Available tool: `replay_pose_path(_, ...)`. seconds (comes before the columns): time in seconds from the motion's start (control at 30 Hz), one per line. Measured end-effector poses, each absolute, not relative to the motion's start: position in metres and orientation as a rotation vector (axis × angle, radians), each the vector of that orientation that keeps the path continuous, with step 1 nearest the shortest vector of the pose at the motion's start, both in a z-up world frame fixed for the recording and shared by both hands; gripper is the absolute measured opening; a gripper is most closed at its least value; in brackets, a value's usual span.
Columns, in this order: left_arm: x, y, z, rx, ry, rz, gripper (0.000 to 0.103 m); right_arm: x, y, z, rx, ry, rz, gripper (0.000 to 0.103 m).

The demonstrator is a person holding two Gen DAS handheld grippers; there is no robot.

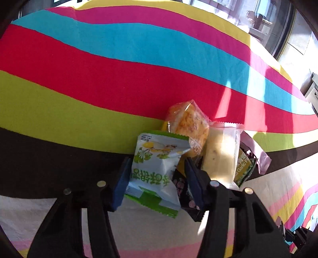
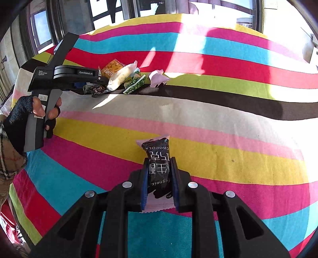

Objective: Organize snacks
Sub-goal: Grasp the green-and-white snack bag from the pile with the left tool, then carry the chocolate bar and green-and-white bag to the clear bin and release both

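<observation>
My left gripper (image 1: 157, 174) is shut on a white and green snack packet (image 1: 157, 170), held at the edge of a snack pile. The pile holds an orange cake packet (image 1: 188, 125), a pale cream packet (image 1: 222, 154), a green garlic pea packet (image 1: 243, 168), a black packet (image 1: 182, 190) and a pink wrapper (image 1: 256, 152). My right gripper (image 2: 160, 174) is shut on a black and pink chocolate bar packet (image 2: 158, 158), held above the striped cloth. The pile (image 2: 121, 77) and the left gripper's body (image 2: 65, 75) show far left in the right wrist view.
A striped, many-coloured cloth (image 1: 99, 69) covers the table (image 2: 218, 123). Windows (image 2: 111, 12) stand behind its far edge. A gloved hand (image 2: 25, 119) holds the left gripper's handle. Bright sun patches fall across the cloth.
</observation>
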State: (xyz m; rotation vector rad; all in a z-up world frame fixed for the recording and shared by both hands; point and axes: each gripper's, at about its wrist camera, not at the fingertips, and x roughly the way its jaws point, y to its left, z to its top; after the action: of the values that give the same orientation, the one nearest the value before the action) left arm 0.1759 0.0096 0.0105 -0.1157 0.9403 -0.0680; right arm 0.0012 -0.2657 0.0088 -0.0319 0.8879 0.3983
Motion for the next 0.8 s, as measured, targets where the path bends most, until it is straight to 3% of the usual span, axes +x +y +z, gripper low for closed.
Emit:
replay_pose_path(0.27,0.063,0.015,0.050,-0.259,0.781,-0.191,0.039,0.001,-0.267,0.008,-0.029,0.889,0.399,0.020)
replay_pose_path(0.63,-0.019,0.004,0.043,-0.225,0.785,-0.237,0.039,-0.001,-0.263,0.010,-0.044,0.888,0.381,0.020)
replay_pose_path(0.8,-0.057,0.009,0.046,-0.200,0.788,-0.271,0.039,-0.047,-0.236,0.029,-0.067,0.886,0.423,0.020)
